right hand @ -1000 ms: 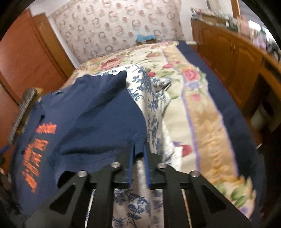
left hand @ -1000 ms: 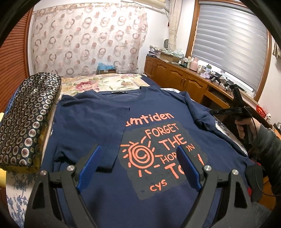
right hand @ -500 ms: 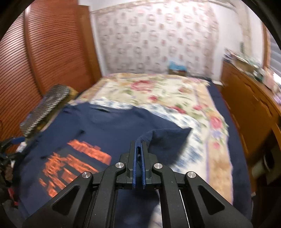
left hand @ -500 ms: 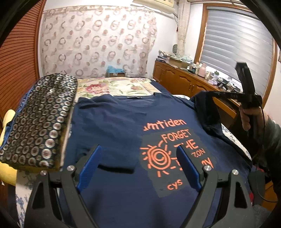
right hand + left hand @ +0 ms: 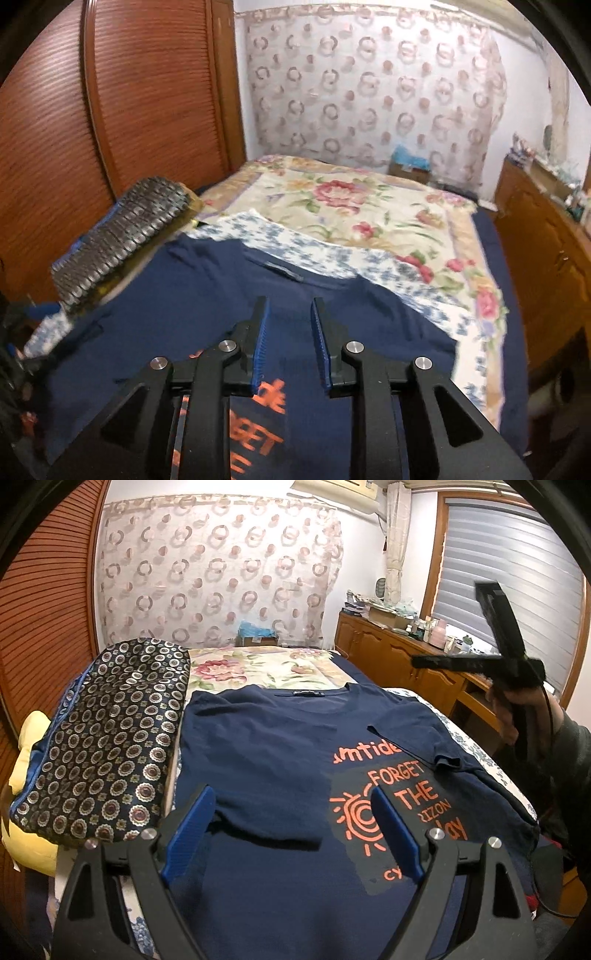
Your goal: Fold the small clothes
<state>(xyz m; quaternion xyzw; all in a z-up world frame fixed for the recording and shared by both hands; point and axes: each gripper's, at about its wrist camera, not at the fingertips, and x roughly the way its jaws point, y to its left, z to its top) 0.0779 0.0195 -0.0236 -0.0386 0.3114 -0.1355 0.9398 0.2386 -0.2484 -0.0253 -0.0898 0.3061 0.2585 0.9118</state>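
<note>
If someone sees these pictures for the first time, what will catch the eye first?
First the navy T-shirt with its orange print, spread flat on the bed, both sleeves folded inward. To its left lies a dark cushion patterned with circles. The left gripper hovers open over the shirt's lower part; the right gripper, also open, holds nothing.

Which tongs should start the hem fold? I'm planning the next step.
Probably the left tongs: open, low over the navy T-shirt near its bottom. The right tongs, also open, are raised.
</note>
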